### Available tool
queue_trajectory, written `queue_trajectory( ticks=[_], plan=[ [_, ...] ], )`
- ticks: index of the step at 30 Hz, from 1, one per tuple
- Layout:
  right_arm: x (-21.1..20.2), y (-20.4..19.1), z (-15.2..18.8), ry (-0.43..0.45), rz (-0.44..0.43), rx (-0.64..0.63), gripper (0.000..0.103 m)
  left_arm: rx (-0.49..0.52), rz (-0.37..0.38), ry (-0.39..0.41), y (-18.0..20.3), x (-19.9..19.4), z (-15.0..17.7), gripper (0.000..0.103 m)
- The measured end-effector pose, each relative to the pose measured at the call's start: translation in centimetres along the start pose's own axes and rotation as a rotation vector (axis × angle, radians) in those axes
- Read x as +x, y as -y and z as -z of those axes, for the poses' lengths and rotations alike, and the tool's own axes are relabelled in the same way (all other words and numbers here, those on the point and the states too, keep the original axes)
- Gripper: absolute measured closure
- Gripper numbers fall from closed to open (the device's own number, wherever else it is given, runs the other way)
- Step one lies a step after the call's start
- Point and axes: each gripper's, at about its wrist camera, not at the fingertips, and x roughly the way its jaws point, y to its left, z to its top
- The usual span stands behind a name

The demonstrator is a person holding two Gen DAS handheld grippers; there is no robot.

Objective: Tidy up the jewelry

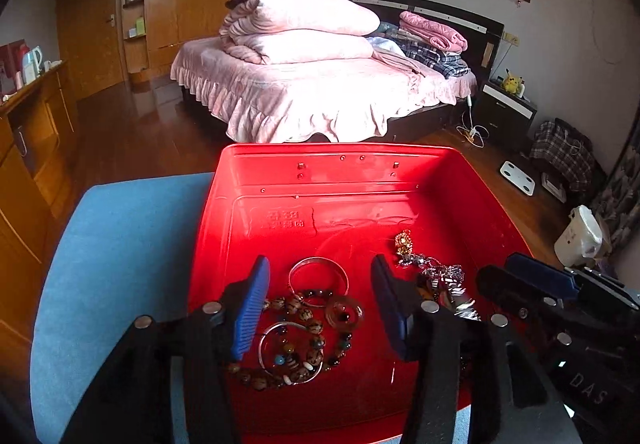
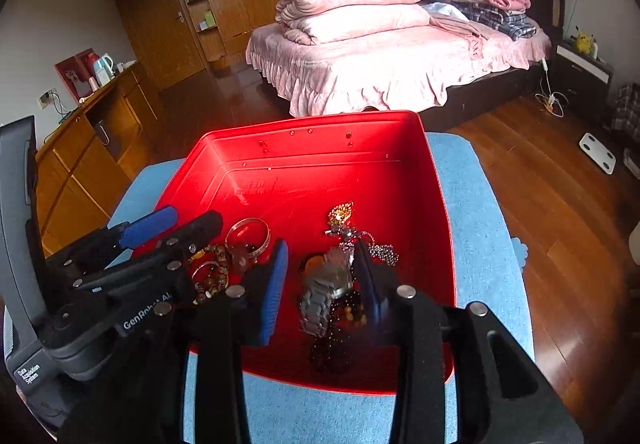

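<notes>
Blue-padded left tool (image 1: 320, 308) and right tool (image 2: 320, 280) gape, empty-jawed.

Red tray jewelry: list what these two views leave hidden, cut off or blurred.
- Left wrist view: the left tongs cover parts of the bead bracelets; their full loops cannot be traced.
- Left wrist view: the chain pile runs behind the right finger, so pieces cannot be counted.
- Right wrist view: the wristwatch is blurred; its dial is unreadable.
- Right wrist view: the right tongs hide the near wall of the red tray.
</notes>
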Motion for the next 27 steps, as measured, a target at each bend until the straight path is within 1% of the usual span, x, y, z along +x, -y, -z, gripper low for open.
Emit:
queue_trajectory(
  ticks=[1,2,4,6,8,11,13,16,19,23,27],
  plan=[
    [-0.2,0.1,0.0,0.01,0.006,0.0,0.06,-0.005,0.002,0.002,-0.1,-0.1,0.0,0.044],
    [-0.5,0.1,0.0,0.018,0.015,-0.001,0.06,-0.011,-0.001,0.006,-0.2,-0.4,0.0,0.042],
    [-1.1,0.4,-0.2,0.036,0.018,0.003,0.06,-0.013,-0.006,0.023,-0.5,-1.2,-0.1,0.041],
    [-1.9,0.6,-0.2,0.056,0.018,0.007,0.06,-0.007,-0.009,0.05,-0.6,-2.3,0.0,0.038],
    [-2.7,0.7,-0.1,0.076,0.018,0.007,0.06,-0.003,-0.022,0.079,-0.6,-3.5,0.1,0.031],
    [-3.9,0.7,0.3,0.103,0.017,0.006,0.059,-0.006,-0.025,0.114,-1.0,-5.2,0.5,0.028],
    [-4.6,0.8,0.6,0.118,0.009,0.012,0.059,-0.014,-0.025,0.124,-1.3,-6.1,0.8,0.027],
    [-5.7,0.9,1.5,0.138,0.012,0.011,0.058,-0.018,-0.023,0.134,-1.7,-7.4,1.6,0.023],
    [-6.6,0.9,2.5,0.155,0.006,0.011,0.05,-0.023,-0.017,0.148,-2.1,-8.5,2.7,0.018],
    [-8.0,0.8,4.0,0.179,-0.003,0.009,0.046,-0.025,-0.012,0.171,-2.4,-10.1,4.1,0.014],
    [-8.9,0.4,5.7,0.201,0.018,-0.005,0.044,-0.021,-0.02,0.194,-2.5,-11.6,5.5,0.013]
  ],
)
